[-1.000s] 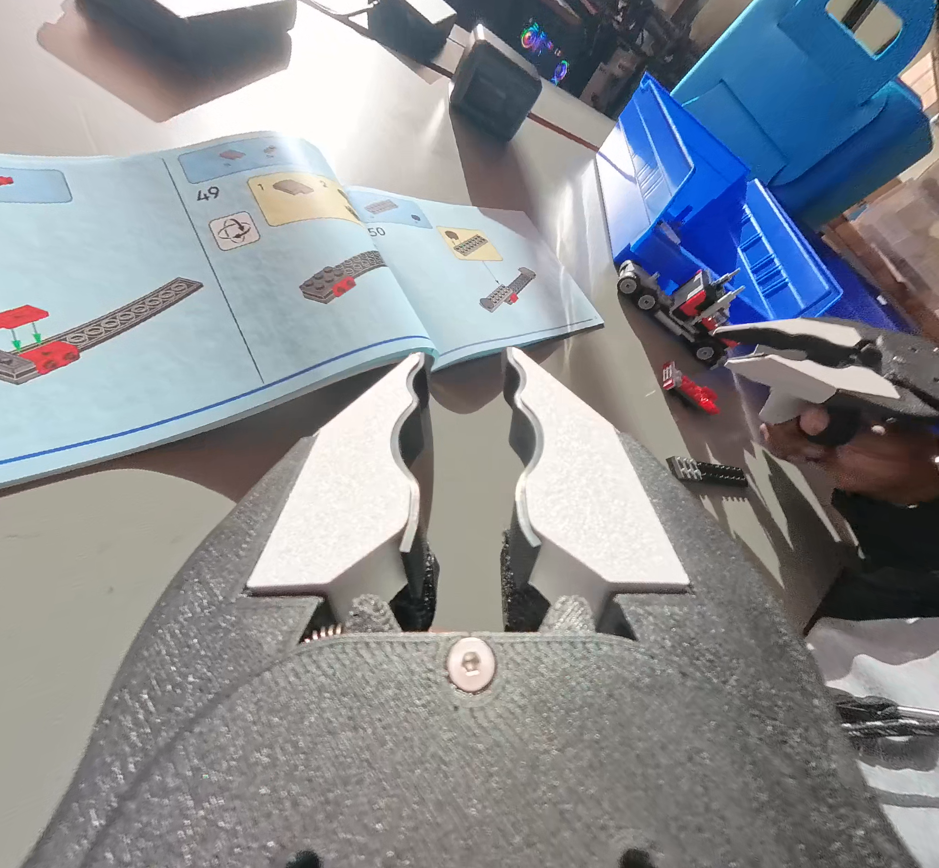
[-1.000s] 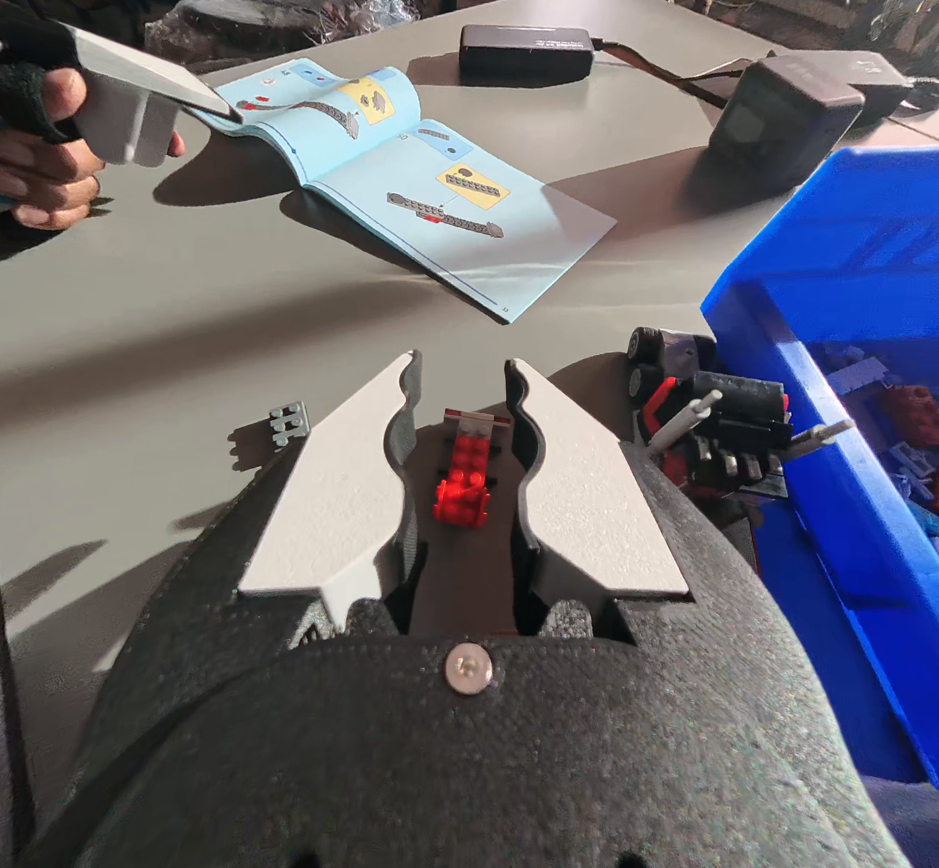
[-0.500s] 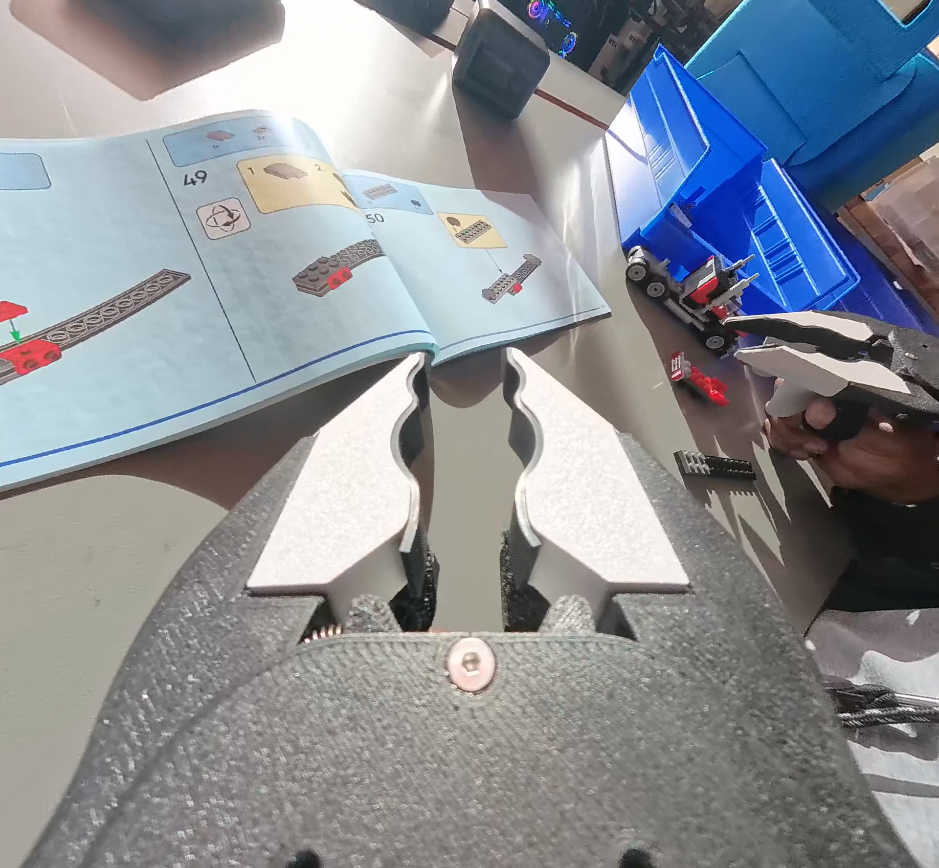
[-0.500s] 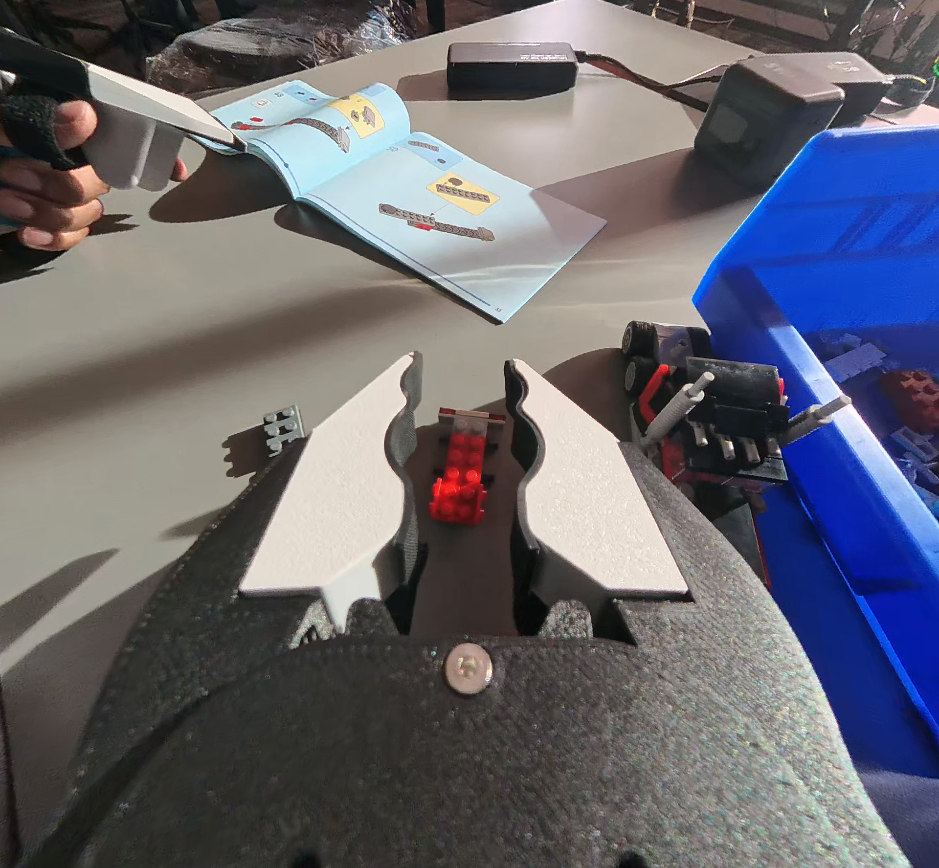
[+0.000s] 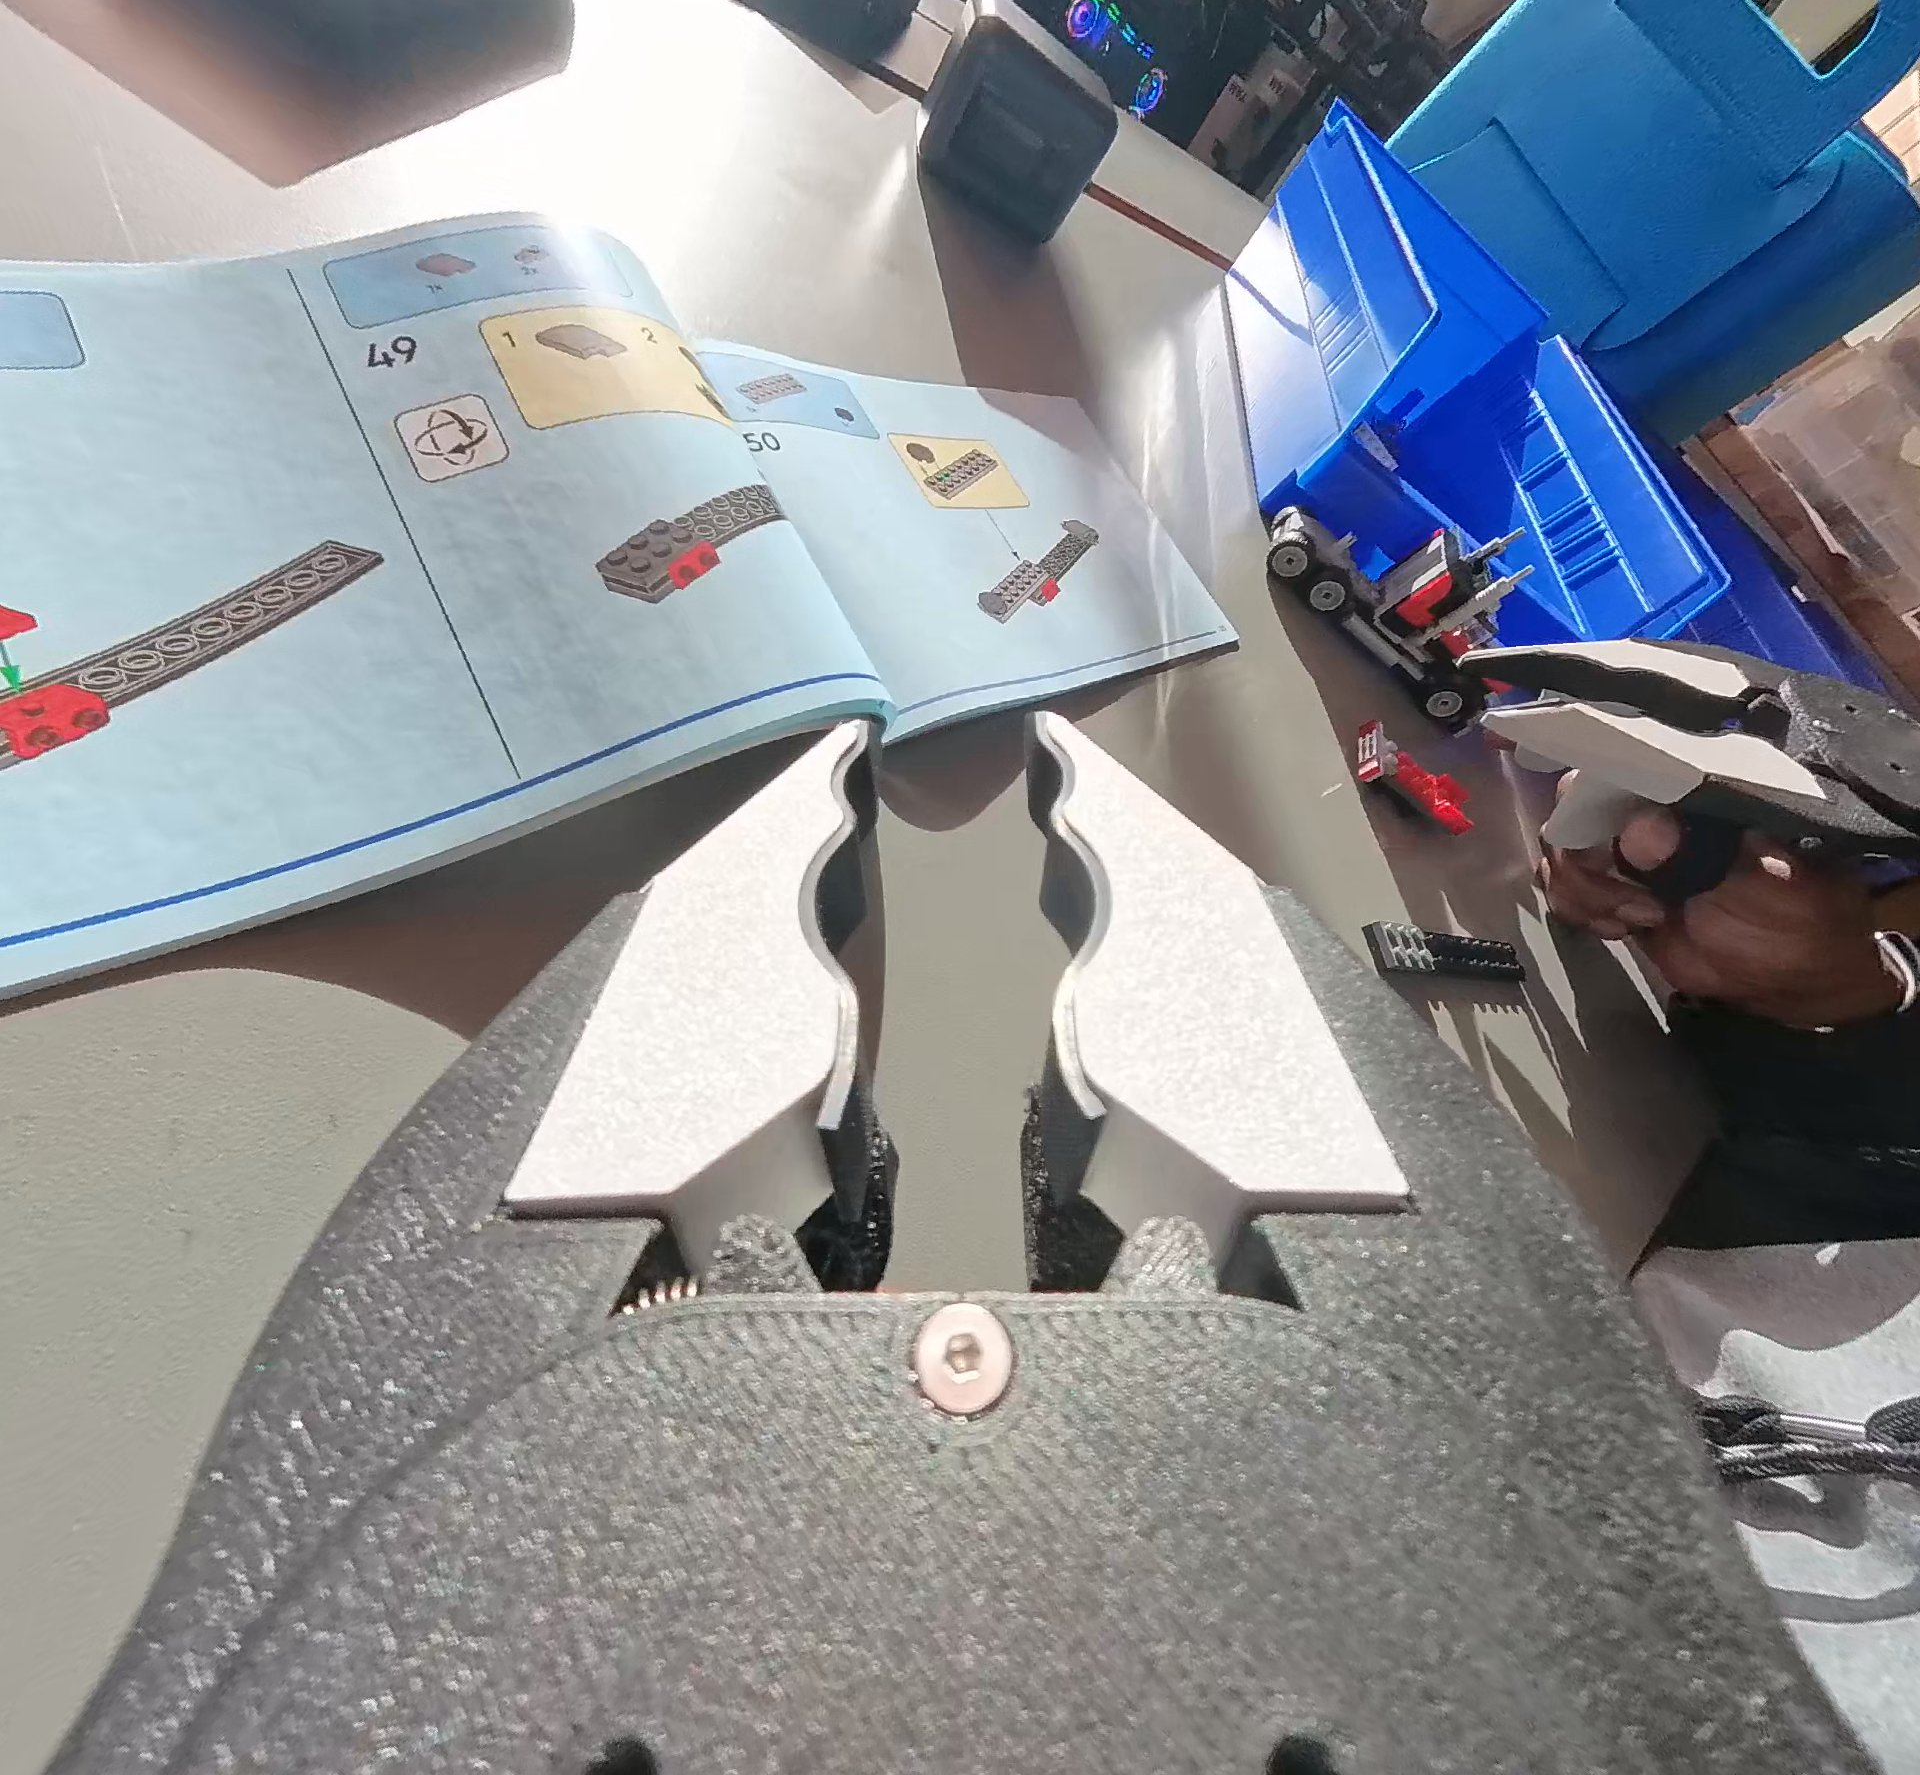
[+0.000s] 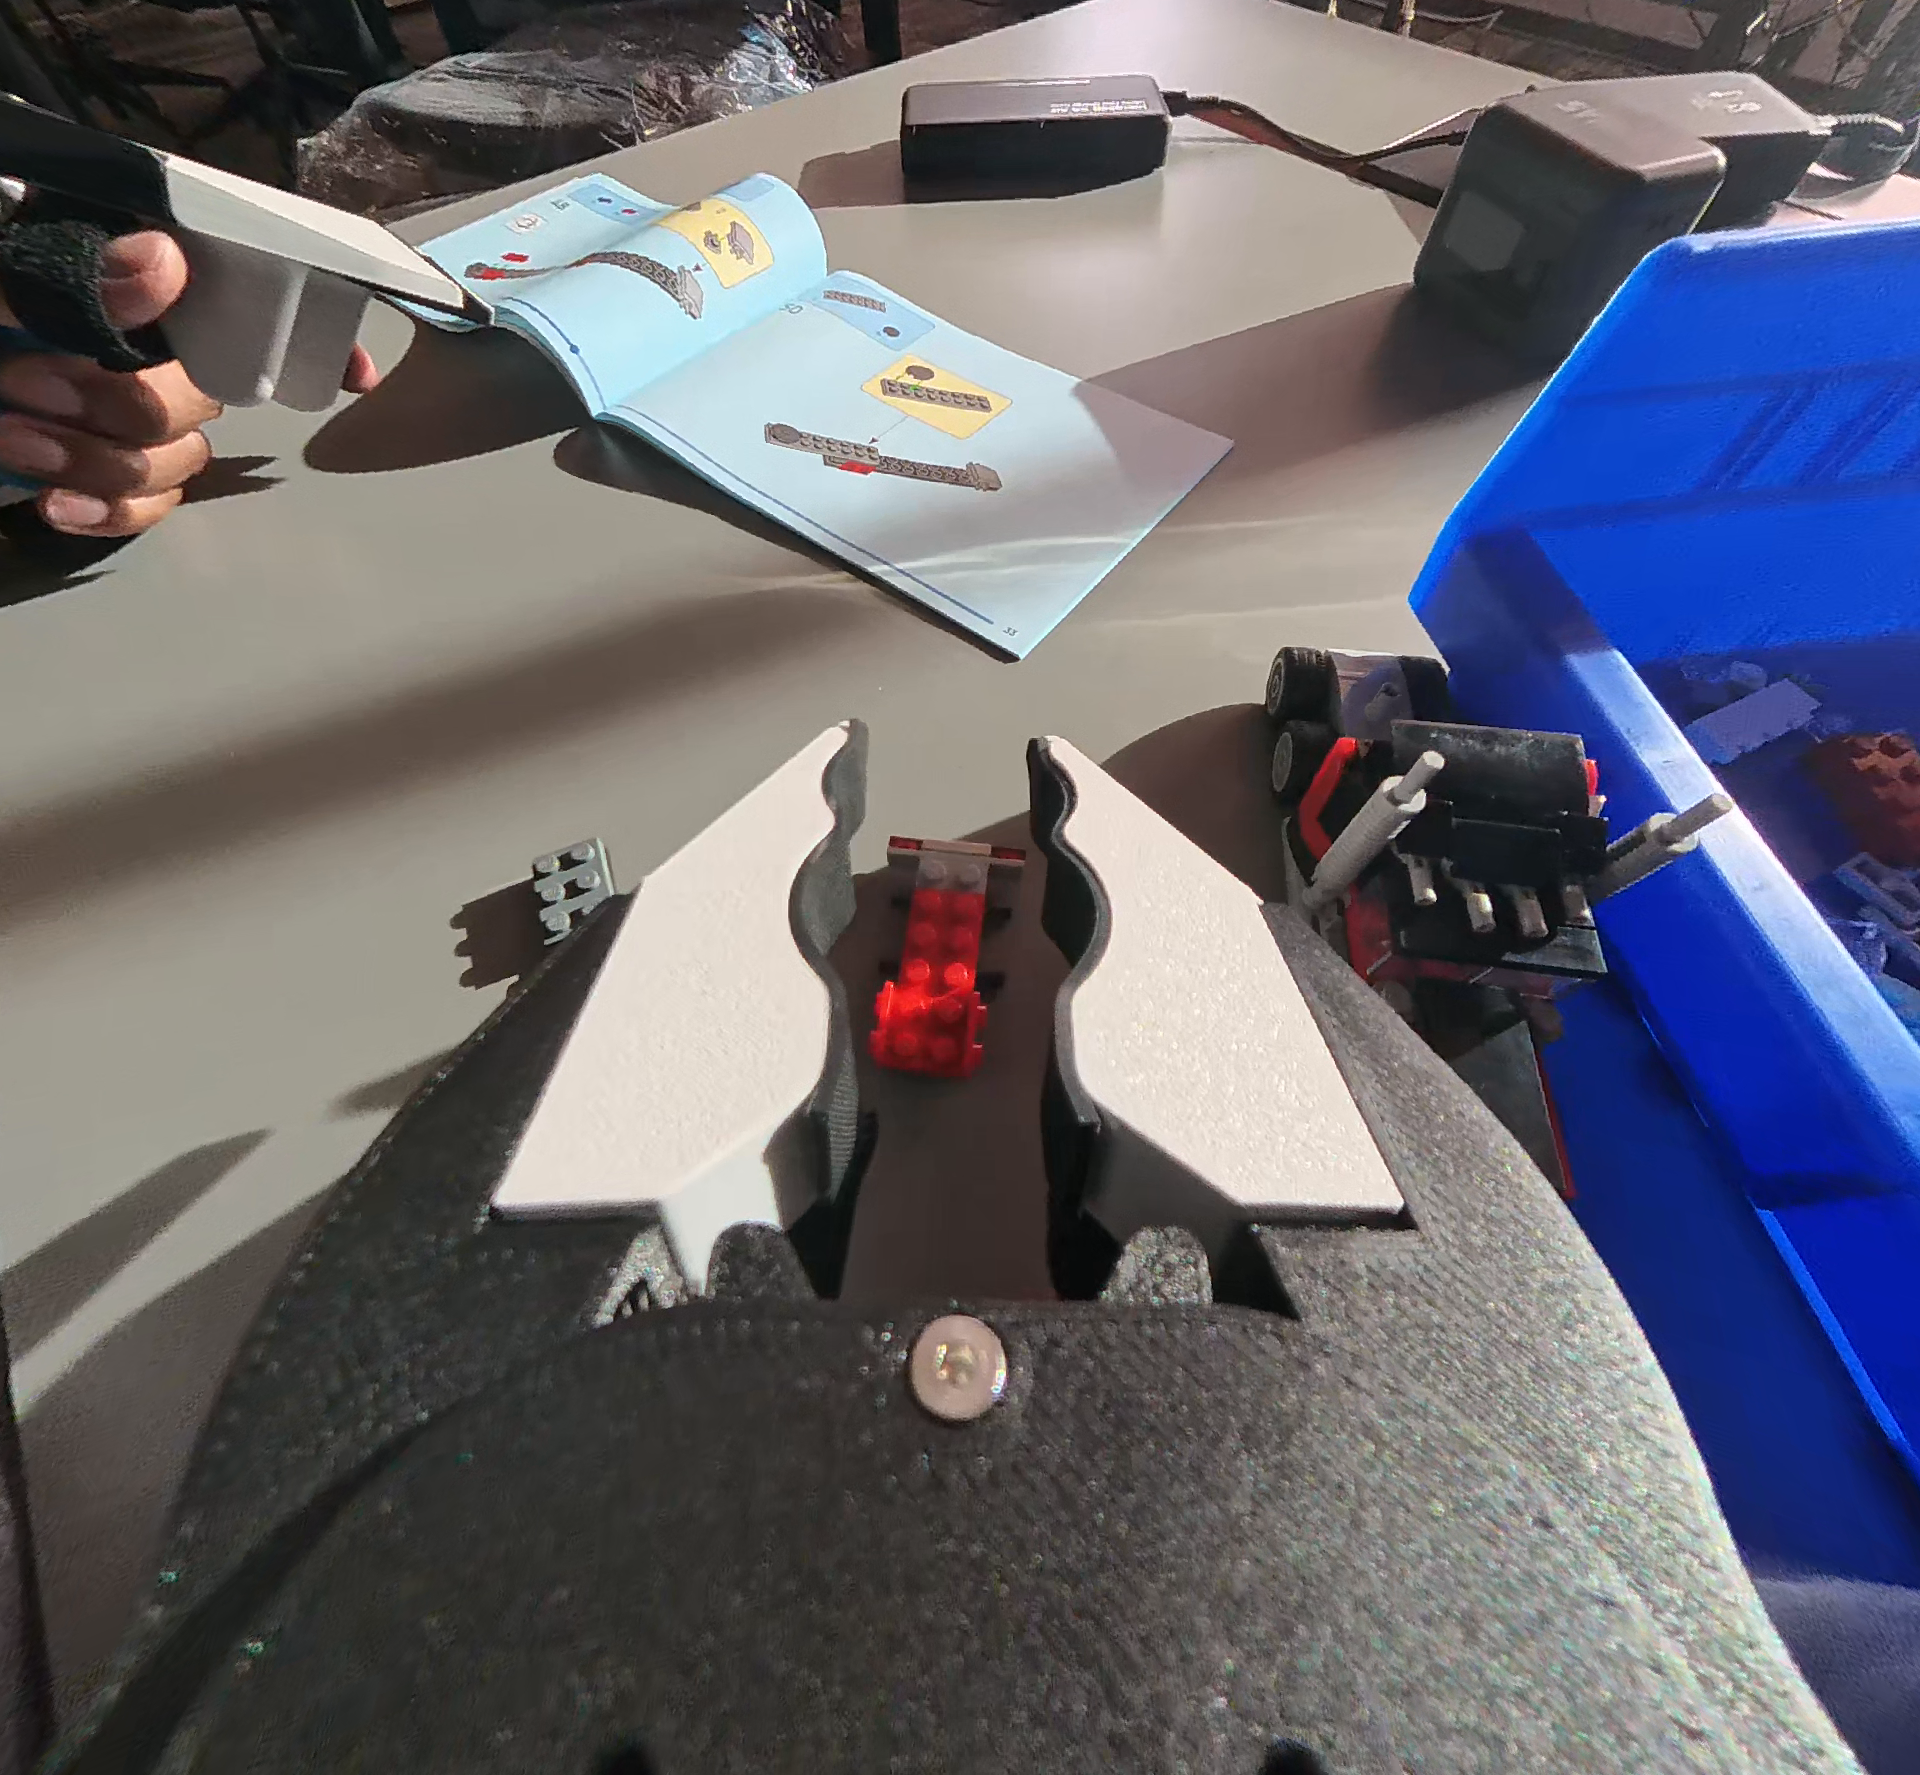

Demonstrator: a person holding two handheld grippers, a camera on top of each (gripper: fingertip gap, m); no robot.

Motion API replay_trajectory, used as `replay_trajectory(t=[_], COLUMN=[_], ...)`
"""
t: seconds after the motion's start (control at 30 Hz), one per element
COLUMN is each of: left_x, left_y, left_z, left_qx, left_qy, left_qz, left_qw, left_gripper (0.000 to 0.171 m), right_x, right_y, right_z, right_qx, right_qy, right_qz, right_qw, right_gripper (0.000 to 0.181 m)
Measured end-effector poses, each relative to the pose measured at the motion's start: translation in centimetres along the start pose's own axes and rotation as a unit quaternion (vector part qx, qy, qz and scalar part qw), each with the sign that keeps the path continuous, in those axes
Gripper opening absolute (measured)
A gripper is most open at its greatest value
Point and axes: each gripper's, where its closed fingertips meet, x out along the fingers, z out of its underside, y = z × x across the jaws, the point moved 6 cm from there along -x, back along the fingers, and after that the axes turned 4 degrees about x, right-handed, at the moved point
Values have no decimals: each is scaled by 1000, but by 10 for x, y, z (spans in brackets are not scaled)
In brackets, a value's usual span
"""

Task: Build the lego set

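Note:
A small red brick assembly (image 6: 933, 972) lies on the grey table between the open fingers of my right gripper (image 6: 943, 738), which hovers above it without touching. It also shows in the left wrist view (image 5: 1413, 775). A partly built black and red truck (image 6: 1444, 842) stands beside the blue bin (image 6: 1621, 686). A small grey plate (image 6: 571, 886) lies left of the right gripper. A long dark plate (image 5: 1444, 951) lies near the right hand. My left gripper (image 5: 948, 733) is open and empty at the edge of the open instruction booklet (image 5: 436, 582).
The blue bin (image 5: 1455, 395) holds loose bricks. Black power adapters (image 6: 1034, 127) and a black cube device (image 6: 1558, 213) with cables sit at the far side of the table. A blue foam carrier (image 5: 1714, 115) stands behind the bin.
My right gripper has drawn slightly back and up, so the red assembly sits lower between the fingers. My left gripper has shifted a little along the booklet's edge. Both stay open.

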Motion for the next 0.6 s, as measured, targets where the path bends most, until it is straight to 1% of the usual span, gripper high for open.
replay_trajectory(t=[0.3,0.47,0.6], left_x=[2,5,13], left_y=[1,5,19], left_z=[1,2,2], left_qx=[2,21,19], left_qy=[-9,-19,-9], left_qz=[3,3,37], left_qw=[1000,1000,999], left_gripper=[29,30,32], right_x=[0,-2,-4], right_y=[2,3,4], right_z=[-1,-2,-3], right_qx=[8,14,23], right_qy=[1,10,18], right_qz=[-1,-5,-11], right_qw=[1000,1000,1000], right_gripper=[33,32,32])
